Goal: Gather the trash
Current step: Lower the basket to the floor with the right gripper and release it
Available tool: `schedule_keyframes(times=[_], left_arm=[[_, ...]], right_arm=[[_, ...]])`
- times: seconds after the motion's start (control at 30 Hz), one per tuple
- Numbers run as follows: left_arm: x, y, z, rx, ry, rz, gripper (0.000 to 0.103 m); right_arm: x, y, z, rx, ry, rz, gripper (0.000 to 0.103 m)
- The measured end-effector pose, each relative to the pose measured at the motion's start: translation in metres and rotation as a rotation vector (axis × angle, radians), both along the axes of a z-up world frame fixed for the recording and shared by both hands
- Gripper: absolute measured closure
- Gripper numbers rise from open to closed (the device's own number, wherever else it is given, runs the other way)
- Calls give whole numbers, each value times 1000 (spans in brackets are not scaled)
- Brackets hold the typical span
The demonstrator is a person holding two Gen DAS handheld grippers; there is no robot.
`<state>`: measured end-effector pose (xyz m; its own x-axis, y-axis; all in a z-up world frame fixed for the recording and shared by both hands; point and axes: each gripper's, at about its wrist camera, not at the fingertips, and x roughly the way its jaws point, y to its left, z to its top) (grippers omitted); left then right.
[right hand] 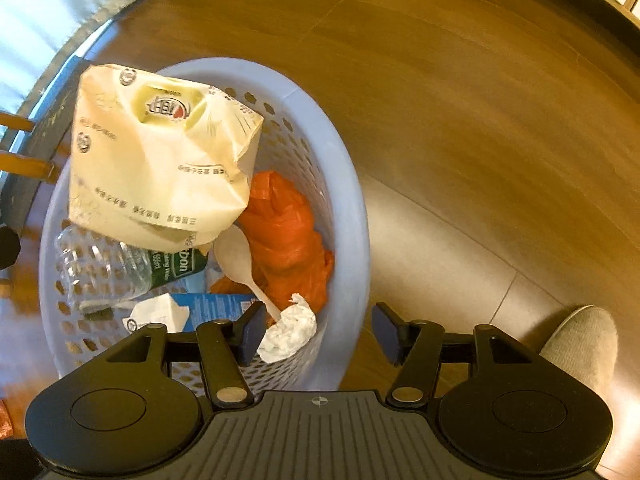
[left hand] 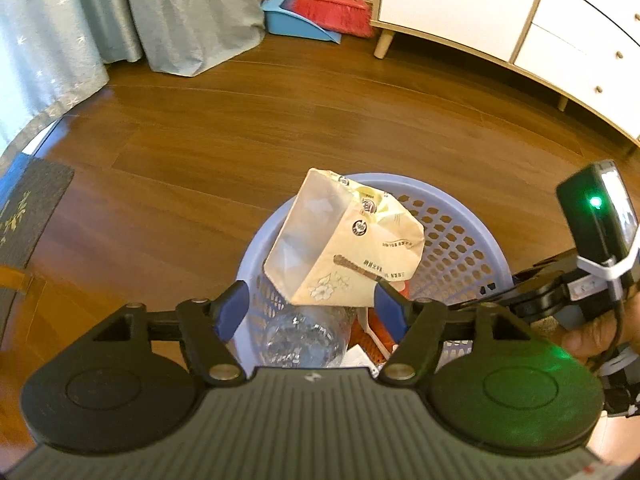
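My left hand-held gripper (left hand: 312, 304) was spread above the lavender basket (left hand: 460, 240), its pads clear of the cream tissue pack (left hand: 344, 248) that sat tilted over the rim. My right hand-held gripper (right hand: 318, 330) was spread too (holding nothing) at the basket's near edge. Inside lay an orange bag (right hand: 288, 236), a clear bottle (right hand: 120, 264), a spoon (right hand: 240, 260) and a crumpled tissue (right hand: 288, 332).

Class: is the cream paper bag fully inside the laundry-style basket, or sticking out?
Sticking out: the cream paper bag rises above the basket's rim.
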<state>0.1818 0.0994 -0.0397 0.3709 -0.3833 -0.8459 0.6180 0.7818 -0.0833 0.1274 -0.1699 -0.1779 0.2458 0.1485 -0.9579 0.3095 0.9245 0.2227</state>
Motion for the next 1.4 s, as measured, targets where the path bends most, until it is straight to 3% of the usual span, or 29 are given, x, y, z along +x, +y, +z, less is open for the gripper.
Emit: schedule_keyframes(times=[0.4, 0.73, 1.4], left_arm=[[-25, 44, 17, -51, 6, 151, 14], [-53, 81, 26, -77, 0, 290, 2], [-117, 123, 45, -58, -13, 444, 1]], right_arm=[[-32, 13, 32, 13, -65, -27, 47], [-53, 29, 69, -35, -148, -5, 46], [-100, 75, 124, -129, -240, 59, 25]])
